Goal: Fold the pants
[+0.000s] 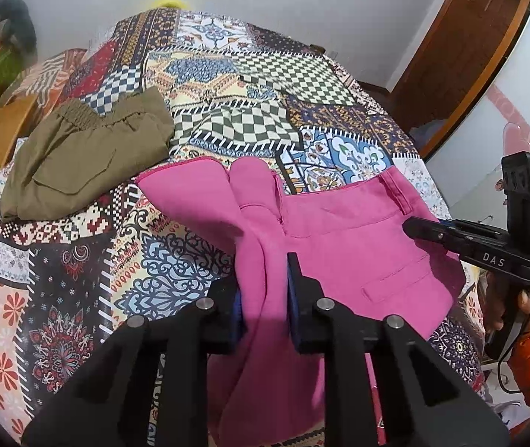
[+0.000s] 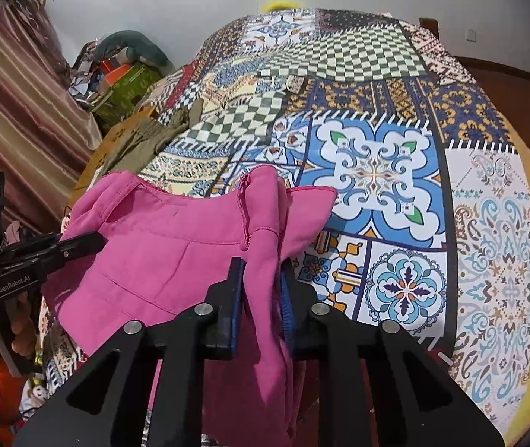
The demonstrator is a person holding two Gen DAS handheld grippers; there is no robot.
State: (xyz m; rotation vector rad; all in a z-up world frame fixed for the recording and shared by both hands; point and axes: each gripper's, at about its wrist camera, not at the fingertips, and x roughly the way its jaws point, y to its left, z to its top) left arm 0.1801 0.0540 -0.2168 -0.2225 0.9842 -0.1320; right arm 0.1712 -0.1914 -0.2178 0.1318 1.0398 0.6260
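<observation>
The pink pants [image 1: 343, 231] lie at the near edge of the patterned bedspread [image 1: 197, 74], waistband bunched. The left claw [image 1: 265, 298] and right claw [image 2: 263, 298] each pinch a fold of them. The first fold looks under way; next, both likely lift evenly together.

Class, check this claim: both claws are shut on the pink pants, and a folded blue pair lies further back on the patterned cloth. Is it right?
One detail is wrong: the folded pair is olive green, not blue, as the left wrist view shows. The left claw and right claw are indeed shut on the pink pants, on the patterned cloth.
</observation>
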